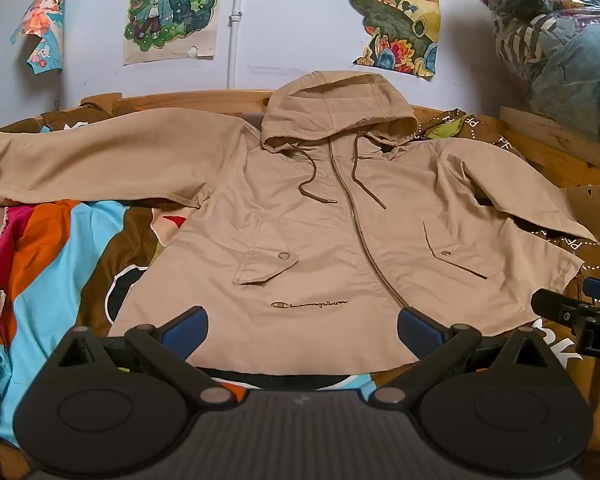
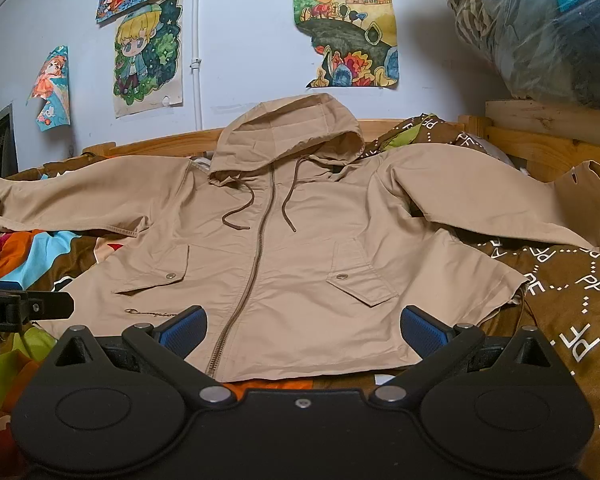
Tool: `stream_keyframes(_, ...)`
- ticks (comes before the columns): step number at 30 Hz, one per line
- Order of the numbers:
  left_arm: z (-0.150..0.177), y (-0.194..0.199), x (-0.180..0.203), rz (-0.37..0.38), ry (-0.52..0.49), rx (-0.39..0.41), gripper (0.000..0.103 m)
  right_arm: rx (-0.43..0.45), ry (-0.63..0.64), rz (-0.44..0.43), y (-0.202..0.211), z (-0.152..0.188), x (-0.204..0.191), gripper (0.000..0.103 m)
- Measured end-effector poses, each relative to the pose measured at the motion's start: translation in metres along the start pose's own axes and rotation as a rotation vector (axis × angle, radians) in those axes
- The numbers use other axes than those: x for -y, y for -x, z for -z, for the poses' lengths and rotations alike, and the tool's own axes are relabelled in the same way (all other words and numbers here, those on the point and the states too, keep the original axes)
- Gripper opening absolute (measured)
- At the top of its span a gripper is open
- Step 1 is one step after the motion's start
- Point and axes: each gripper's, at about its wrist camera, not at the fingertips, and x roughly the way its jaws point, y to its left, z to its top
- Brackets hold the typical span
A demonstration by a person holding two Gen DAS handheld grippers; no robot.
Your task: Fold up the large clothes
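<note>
Jacket [image 1: 324, 240] spread flat, front up and zipped, on bed [image 1: 60, 248]; left gripper [image 1: 302, 330] and right gripper [image 2: 303, 330] both spread wide above its hem, holding nothing.

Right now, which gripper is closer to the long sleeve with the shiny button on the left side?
Probably the left gripper. It hangs open over the jacket hem nearer that sleeve; the right gripper sits further right.
</note>
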Motion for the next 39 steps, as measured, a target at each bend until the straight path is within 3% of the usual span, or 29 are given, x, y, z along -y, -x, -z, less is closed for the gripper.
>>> stream_keyframes(39, 0.0000, -0.0002, 0.0002, -0.002, -0.004, -0.005, 0.102, -0.009, 0.009, 0.016, -0.0020, 0.0047, -0.0001, 0.102)
